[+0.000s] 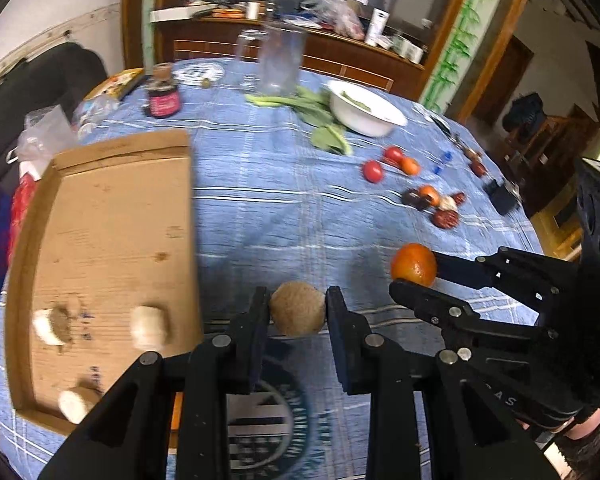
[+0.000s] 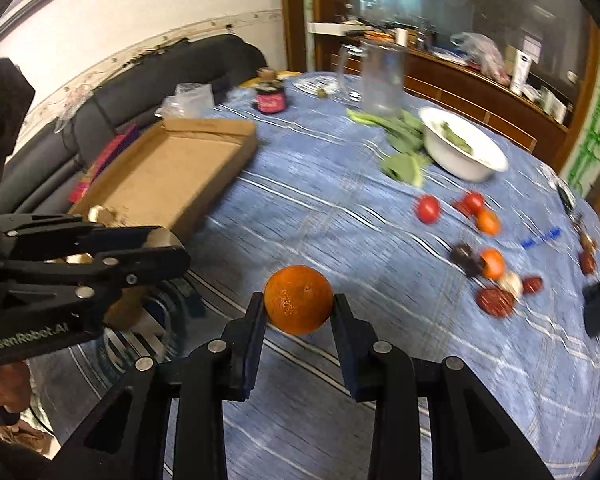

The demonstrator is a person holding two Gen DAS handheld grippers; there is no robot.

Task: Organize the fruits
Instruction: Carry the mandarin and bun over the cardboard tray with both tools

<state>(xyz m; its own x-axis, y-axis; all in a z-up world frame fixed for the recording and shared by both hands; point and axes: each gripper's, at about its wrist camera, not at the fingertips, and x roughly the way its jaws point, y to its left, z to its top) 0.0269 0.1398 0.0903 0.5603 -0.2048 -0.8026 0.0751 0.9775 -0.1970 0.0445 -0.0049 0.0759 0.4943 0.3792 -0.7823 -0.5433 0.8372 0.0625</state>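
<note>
My left gripper (image 1: 298, 308) is shut on a round brown fruit (image 1: 297, 309), held above the blue tablecloth just right of the cardboard tray (image 1: 112, 216). My right gripper (image 2: 299, 306) is shut on an orange (image 2: 299, 299); it also shows in the left wrist view (image 1: 414, 270), to the right of the left gripper. The tray holds three pale fruit pieces (image 1: 150, 327). Loose tomatoes (image 2: 427, 208), small oranges (image 2: 488, 222) and dark red fruits (image 2: 496, 302) lie at the right of the table. The left gripper shows in the right wrist view (image 2: 168, 250), beside the tray (image 2: 172, 176).
A white bowl (image 2: 496, 160) with greens, leafy vegetables (image 2: 404, 166), a clear pitcher (image 2: 380, 80) and a dark jar (image 2: 270, 100) stand at the back. A black object (image 2: 598, 308) lies at the right edge. A sofa (image 2: 140, 88) sits behind the tray.
</note>
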